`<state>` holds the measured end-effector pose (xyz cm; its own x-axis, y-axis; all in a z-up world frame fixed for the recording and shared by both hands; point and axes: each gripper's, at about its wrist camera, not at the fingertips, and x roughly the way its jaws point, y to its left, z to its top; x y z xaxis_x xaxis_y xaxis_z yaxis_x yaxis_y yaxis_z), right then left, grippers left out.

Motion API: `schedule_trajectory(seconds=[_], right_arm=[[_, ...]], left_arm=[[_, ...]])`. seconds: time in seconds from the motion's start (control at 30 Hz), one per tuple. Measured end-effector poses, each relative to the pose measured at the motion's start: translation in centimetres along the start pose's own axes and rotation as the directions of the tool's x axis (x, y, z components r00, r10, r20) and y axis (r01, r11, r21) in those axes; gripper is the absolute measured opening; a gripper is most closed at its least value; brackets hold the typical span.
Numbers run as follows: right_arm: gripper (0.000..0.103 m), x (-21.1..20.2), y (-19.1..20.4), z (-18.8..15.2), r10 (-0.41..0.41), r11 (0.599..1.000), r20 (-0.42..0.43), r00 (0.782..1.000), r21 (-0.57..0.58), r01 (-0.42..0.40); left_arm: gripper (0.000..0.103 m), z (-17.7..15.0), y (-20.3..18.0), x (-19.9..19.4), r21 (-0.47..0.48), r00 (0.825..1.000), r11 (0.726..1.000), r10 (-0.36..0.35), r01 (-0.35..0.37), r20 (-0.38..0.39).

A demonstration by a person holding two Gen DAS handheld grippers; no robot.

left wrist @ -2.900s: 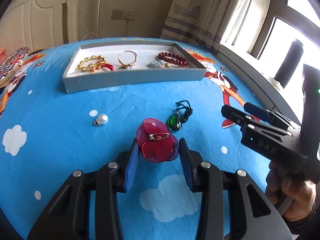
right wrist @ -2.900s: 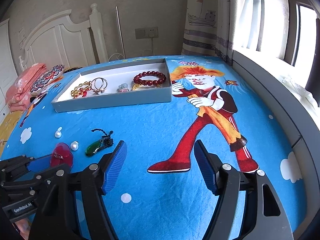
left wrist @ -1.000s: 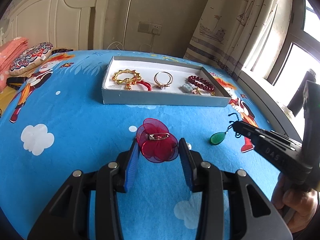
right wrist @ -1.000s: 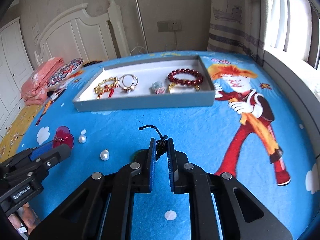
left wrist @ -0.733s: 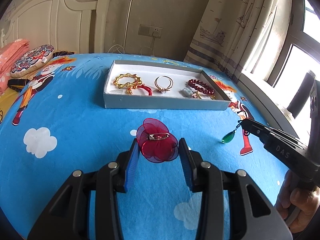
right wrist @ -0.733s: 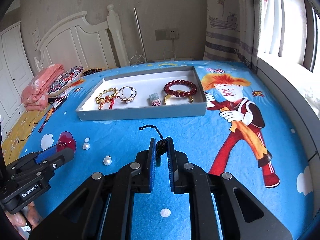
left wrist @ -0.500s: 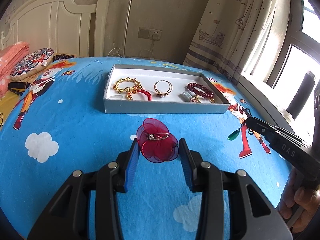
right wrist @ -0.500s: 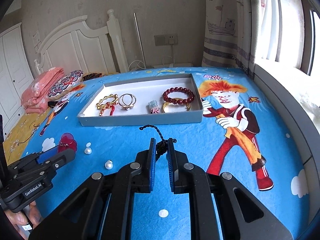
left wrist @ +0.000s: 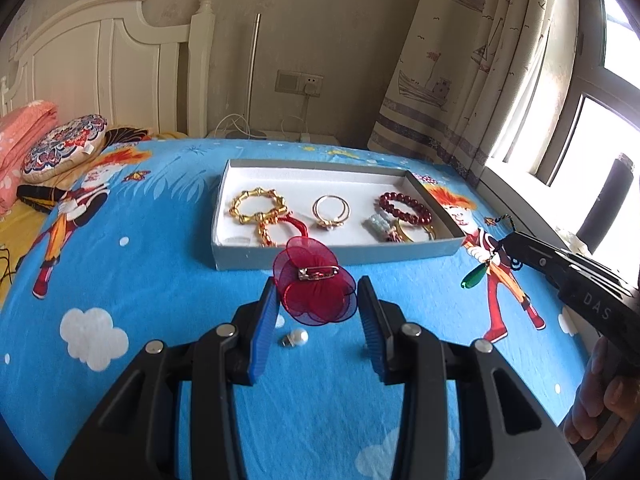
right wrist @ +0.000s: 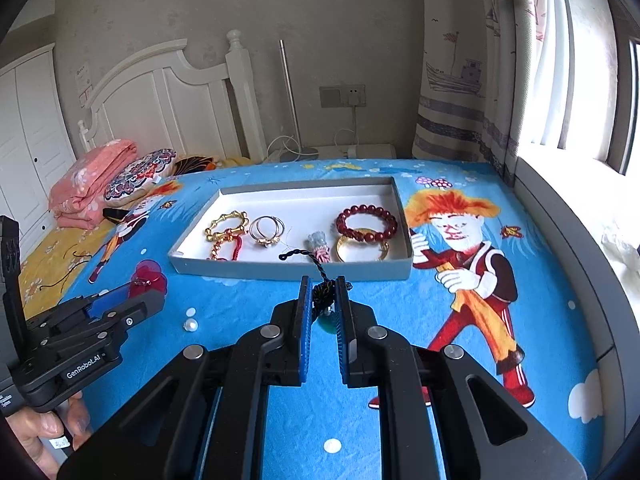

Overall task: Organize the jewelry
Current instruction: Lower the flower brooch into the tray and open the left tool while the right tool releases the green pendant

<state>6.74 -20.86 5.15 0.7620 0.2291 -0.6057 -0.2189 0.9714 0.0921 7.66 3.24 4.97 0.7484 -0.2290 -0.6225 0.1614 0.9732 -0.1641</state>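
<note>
Several bracelets and rings are already laid in the grey cardboard tray (left wrist: 336,256), while a red gauze flower brooch (left wrist: 316,288) is clamped by the left gripper (left wrist: 318,320), a green teardrop pendant on black cord (right wrist: 325,300) is pinched by the right gripper (right wrist: 321,312), and a loose white pearl earring (left wrist: 296,337) is left on the blue cartoon bedsheet (left wrist: 160,288).

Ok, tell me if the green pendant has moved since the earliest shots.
Yes. The pendant left the bedspread near the brooch; it hangs from the right tongs, beside the tray's right end.

Pink folded blanket (right wrist: 93,184) beside patterned cushion (right wrist: 140,176) — white headboard (right wrist: 160,96) behind.
</note>
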Motion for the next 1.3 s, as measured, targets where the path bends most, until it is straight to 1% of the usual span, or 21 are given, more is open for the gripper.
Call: schedule_trajectory(seconds=[0.37,0.7,0.97,1.17,1.3], right_arm=[[0.012,1.8,0.0,3.7,0.003,1.000,0.019,1.000,-0.020,-0.003],[0.012,5.9,0.2,7.4,-0.030,0.999,0.027,0.999,-0.029,0.031],[0.012,10.1,0.8,9.0,-0.048,0.998,0.007,0.999,-0.031,0.048],[0.012,13.1,1.2,9.1,-0.050,0.998,-0.028,0.998,-0.045,0.048],[0.012,14.8,1.5,9.1,-0.056,0.997,-0.050,0.997,-0.055,0.054]], left_arm=[[0.039,4.4,0.2,2.4,0.019,1.000,1.000,0.005,-0.005,0.012],[0.039,8.3,0.6,7.1,0.013,0.999,0.999,0.041,-0.041,0.000],[0.039,9.5,1.6,10.8,-0.009,0.997,0.997,0.074,-0.075,-0.025],[0.039,10.0,2.3,13.0,-0.011,0.994,0.995,0.101,-0.102,-0.043],[0.039,10.5,2.5,14.4,-0.001,0.993,0.994,0.106,-0.106,-0.060]])
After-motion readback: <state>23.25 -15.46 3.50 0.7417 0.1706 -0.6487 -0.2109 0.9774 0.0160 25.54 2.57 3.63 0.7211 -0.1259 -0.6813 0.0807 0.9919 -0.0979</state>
